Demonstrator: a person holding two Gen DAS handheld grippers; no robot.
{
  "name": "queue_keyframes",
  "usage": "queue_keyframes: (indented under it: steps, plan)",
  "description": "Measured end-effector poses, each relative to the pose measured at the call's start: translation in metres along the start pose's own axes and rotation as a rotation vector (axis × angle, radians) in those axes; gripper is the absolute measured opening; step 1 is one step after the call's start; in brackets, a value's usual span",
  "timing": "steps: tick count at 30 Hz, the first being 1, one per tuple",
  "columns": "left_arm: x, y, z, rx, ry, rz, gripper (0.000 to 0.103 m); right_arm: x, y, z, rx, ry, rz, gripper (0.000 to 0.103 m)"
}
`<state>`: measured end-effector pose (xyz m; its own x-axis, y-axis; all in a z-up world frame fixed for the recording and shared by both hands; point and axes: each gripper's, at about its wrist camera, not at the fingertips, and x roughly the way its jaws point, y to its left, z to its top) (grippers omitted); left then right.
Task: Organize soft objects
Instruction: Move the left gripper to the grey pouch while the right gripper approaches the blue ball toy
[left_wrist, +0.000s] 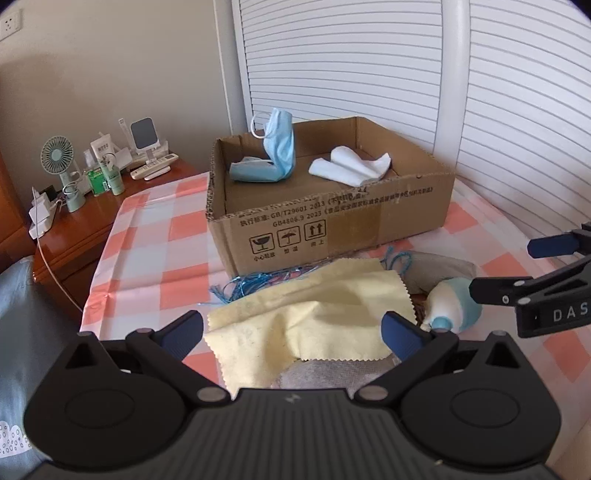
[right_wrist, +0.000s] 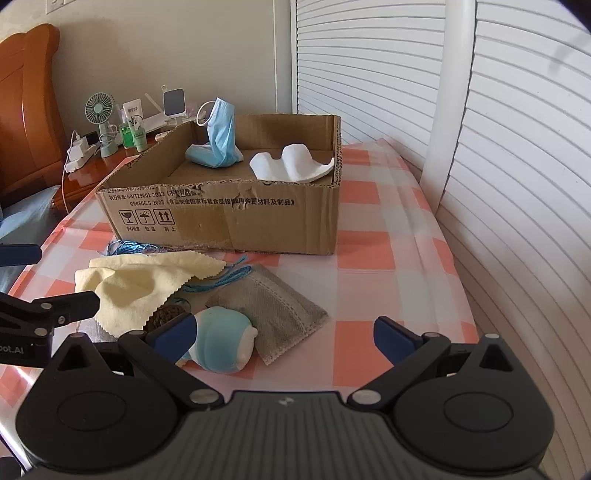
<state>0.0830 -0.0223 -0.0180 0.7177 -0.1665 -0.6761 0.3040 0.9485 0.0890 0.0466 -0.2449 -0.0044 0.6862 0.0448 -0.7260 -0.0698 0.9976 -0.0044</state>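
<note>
Cardboard box (right_wrist: 229, 218), open-topped and printed with black handling symbols, stands at the far middle of the desk (right_wrist: 369, 254), which wears a pink-and-white checked cover. Inside it, a pale blue face mask (right_wrist: 218, 140) leans up against the far left wall with its white ear loop over the rim, and a white folded cloth (right_wrist: 291, 162) lies rumpled at the right end.

On the desk just near of the box, a pale yellow cloth (left_wrist: 314, 310) with pinked edges lies crumpled, its surface folded into soft ridges. A grey fabric mask (right_wrist: 273, 310) lies flat to its right, partly under it, with stitched edges. A small plush toy (right_wrist: 221, 343), light blue and white, rests against the near edge of the grey mask. Thin blue string (left_wrist: 255, 282) trails in loose tangles between the yellow cloth and the box.

Left tool (left_wrist: 291, 328) hovers over the near part of the yellow cloth, its blue-padded fingers wide apart and holding nothing. Right tool (right_wrist: 284, 336) sits low over the desk, fingers likewise spread, the left pad just beside the plush toy.
</note>
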Motion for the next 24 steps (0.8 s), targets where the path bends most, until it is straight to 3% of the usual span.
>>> queue_keyframes:
  steps: [6, 12, 20, 21, 22, 24]
  plan:
    - [0.019, -0.006, -0.001, 0.017, 0.036, -0.033, 0.102, 0.006, 0.001, -0.003, -0.011, 0.019, 0.007, 0.103]
    - [0.037, 0.005, 0.001, 0.024, 0.052, 0.047, 0.102, 0.005, 0.0, 0.0, -0.003, 0.01, 0.015, 0.103]
    - [0.048, 0.038, -0.001, -0.07, 0.075, 0.09, 0.099, 0.009, 0.004, 0.001, -0.006, 0.02, 0.024, 0.103]
    - [0.048, 0.041, -0.001, -0.085, 0.075, 0.078, 0.09, 0.01, 0.004, 0.0, -0.008, 0.022, 0.025, 0.103]
    - [0.047, 0.043, -0.002, -0.099, 0.074, 0.065, 0.073, 0.011, 0.005, 0.0, -0.011, 0.024, 0.026, 0.103]
    - [0.046, 0.046, -0.004, -0.131, 0.084, 0.016, 0.053, 0.011, 0.007, 0.0, -0.018, 0.028, 0.029, 0.103]
